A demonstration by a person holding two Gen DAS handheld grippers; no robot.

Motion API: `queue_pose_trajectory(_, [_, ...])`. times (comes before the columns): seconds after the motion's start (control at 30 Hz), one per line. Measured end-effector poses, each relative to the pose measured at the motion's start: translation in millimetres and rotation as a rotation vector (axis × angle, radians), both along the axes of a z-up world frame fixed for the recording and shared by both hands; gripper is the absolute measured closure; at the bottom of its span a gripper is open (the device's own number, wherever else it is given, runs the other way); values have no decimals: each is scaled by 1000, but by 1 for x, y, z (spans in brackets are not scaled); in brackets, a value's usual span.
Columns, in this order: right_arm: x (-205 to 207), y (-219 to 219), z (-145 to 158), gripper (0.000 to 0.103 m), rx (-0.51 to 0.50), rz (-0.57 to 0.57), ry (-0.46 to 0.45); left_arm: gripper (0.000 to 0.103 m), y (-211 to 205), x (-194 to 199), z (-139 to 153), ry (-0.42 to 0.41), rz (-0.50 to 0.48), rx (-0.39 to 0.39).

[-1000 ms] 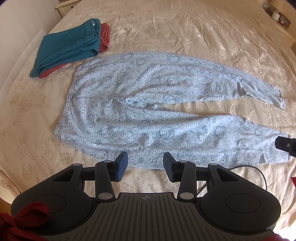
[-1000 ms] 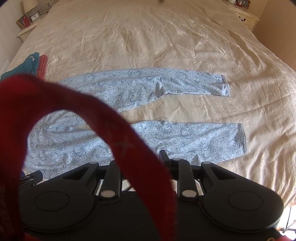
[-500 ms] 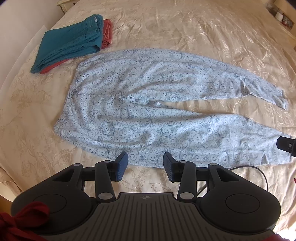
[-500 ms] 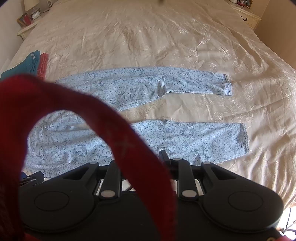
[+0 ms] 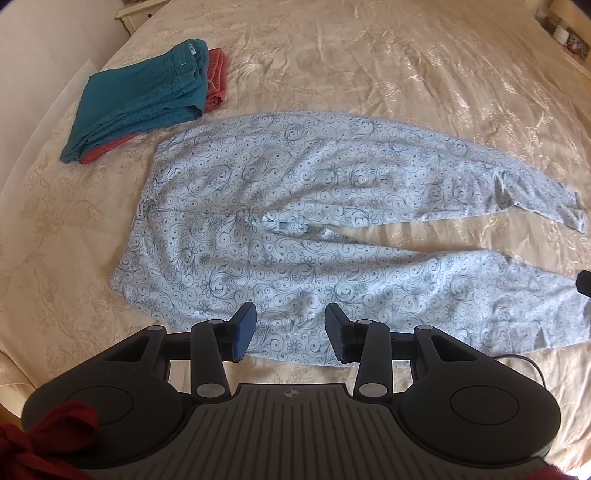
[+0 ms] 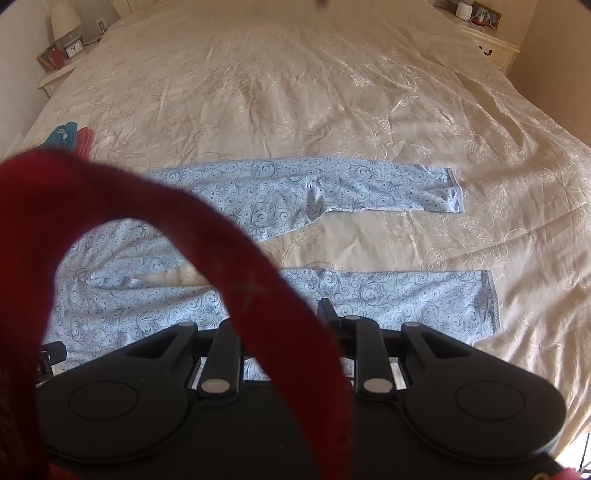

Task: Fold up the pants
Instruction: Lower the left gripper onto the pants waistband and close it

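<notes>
pants [image 5: 295,229] flat, right gripper [image 6: 284,314] perhaps hidden

- You are in a home bedroom: a wide bed [image 6: 295,92] with a cream, embroidered satin bedspread fills both views.
- On your left stands a nightstand [image 6: 55,75] with a lamp [image 6: 64,18], a small clock [image 6: 75,46] and a picture frame [image 6: 50,58].
- A second, cream nightstand [image 6: 487,44] stands at the far right corner.
- Folded clothes [image 5: 147,96] lie on the bedspread beside spread-out pyjama pants [image 5: 314,221].
</notes>
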State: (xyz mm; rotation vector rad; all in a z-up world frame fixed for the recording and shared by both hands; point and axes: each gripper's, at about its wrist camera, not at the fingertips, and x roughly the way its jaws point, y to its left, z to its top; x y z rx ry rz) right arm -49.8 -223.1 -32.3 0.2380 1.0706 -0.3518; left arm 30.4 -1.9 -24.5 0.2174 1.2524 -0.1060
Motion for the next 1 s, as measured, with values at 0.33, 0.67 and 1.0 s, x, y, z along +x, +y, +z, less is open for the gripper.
queue_pose_trajectory(0.33, [55, -49, -35, 69, 5, 139, -30, 63, -18, 64, -23, -7, 8, 20])
queue_pose_trajectory(0.67, [147, -90, -79, 69, -36, 318, -108, 63, -34, 133, -65, 23, 13, -15])
queue_pose_trajectory(1.0, [211, -103, -141, 68, -98, 611, -20, 63, -35, 179, -92, 44, 36, -26])
